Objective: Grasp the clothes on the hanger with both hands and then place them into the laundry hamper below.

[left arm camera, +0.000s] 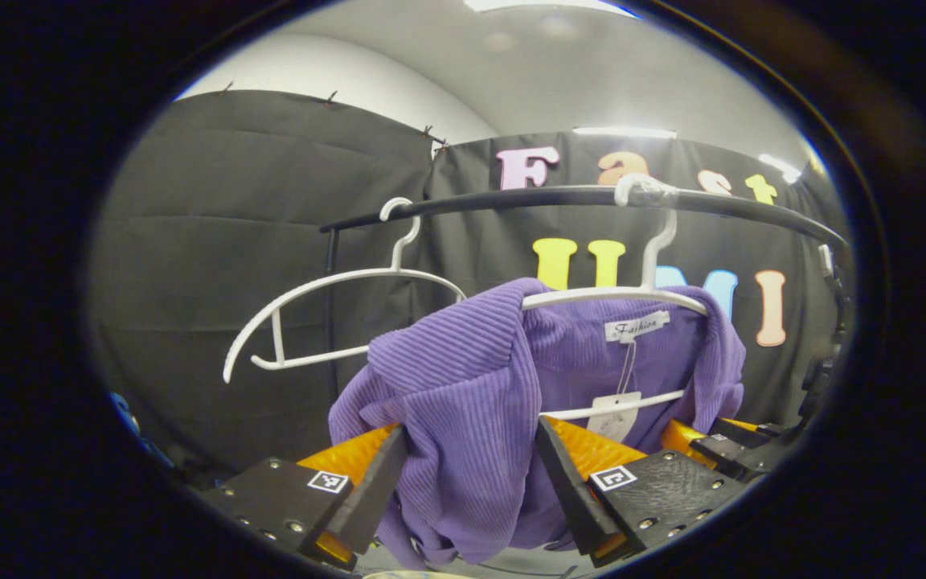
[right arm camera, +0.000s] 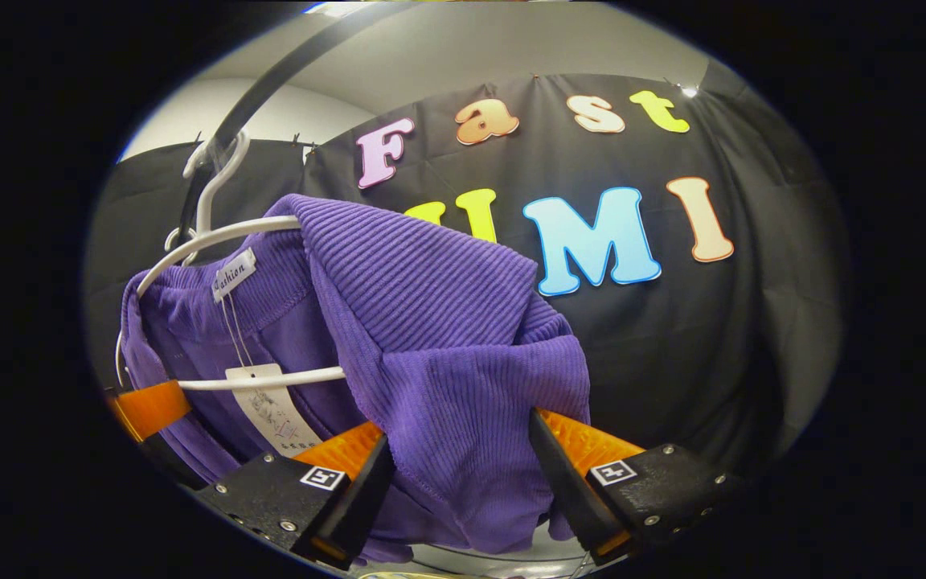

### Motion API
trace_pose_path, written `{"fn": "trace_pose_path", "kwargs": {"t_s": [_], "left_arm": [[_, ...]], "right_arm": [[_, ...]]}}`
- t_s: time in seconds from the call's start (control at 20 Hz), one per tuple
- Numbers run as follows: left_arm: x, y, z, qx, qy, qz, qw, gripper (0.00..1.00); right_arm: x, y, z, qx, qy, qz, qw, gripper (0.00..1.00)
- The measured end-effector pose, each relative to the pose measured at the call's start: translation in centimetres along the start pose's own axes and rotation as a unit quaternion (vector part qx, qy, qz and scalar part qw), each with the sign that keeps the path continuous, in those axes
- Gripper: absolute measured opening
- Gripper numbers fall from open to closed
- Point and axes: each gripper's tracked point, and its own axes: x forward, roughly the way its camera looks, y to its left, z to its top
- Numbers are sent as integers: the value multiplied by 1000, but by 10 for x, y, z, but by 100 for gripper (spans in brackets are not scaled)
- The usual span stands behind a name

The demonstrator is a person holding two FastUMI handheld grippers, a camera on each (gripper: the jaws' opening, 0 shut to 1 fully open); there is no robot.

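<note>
A purple ribbed garment (left arm camera: 463, 362) hangs on a white hanger (left arm camera: 616, 296) hooked over a black rail (left arm camera: 511, 197). My left gripper (left arm camera: 469, 430) is shut on a bunched fold at one shoulder, with fabric filling the gap between its fingers. In the right gripper view the same garment (right arm camera: 431, 322) drapes over the hanger (right arm camera: 214, 237), and my right gripper (right arm camera: 459, 430) is shut on the other shoulder's fold. Each view catches the other gripper's fingers (left arm camera: 684, 438) (right arm camera: 149, 408) at the garment's far side. A paper tag (right arm camera: 270, 410) dangles inside the collar.
An empty white hanger (left arm camera: 326, 281) hangs on the same rail to the left of the garment. The rail (right arm camera: 270, 76) runs overhead, with its upright post (left arm camera: 333, 305) behind the empty hanger. Black cloth walls close in the booth behind.
</note>
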Motion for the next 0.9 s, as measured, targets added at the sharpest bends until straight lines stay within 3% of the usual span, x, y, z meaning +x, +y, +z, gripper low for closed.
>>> {"fn": "trace_pose_path", "kwargs": {"t_s": [0.15, 0.2, 0.25, 0.35, 0.4, 0.45, 0.5, 0.55, 0.6, 0.65, 0.7, 0.8, 0.85, 0.9], "left_arm": [[-6, 12, -2, 0, 2, 21, 1000, 70], [-4, 9, -2, -8, 4, 19, 1000, 60], [-3, 16, 0, -8, 3, 36, 999, 61], [-2, 15, -3, -22, 1, 26, 999, 38], [-10, 12, -4, -24, 4, 16, 1000, 27], [-9, 14, -3, -26, 0, 9, 1000, 20], [-8, 14, -3, -27, -3, 6, 1000, 27], [-10, 9, -6, -30, 1, -6, 1000, 27], [-14, 7, -8, -31, 7, -13, 999, 20], [-15, 10, -8, -25, 6, -16, 1000, 20], [-15, 18, -2, -26, -5, -3, 1000, 13], [-22, 9, -1, -40, -8, -20, 999, 1], [-24, 10, 3, -43, -12, -27, 999, 7], [-28, 10, 6, -49, -16, -35, 998, 7]], "right_arm": [[2, -3, 4, -1, -11, 10, 1000, 85], [6, -6, 7, -1, -20, 11, 1000, 75], [8, -9, 10, -1, -26, 14, 1000, 71], [6, -5, 9, 1, -26, 31, 999, 56], [4, -3, 9, 3, -24, 40, 999, 42], [3, -4, 10, 5, -25, 44, 999, 36], [5, -4, 13, 8, -28, 51, 998, 20], [5, -3, 14, 10, -35, 60, 998, 15], [4, -4, 18, 10, -43, 66, 997, 8], [5, -4, 19, 13, -47, 72, 996, 5], [2, -1, 18, 16, -45, 81, 996, 2], [-1, 2, 14, 15, -38, 96, 995, 0], [0, 1, 15, 8, -35, 99, 994, 0], [-1, -1, 16, 6, -37, 97, 995, 0]]}}
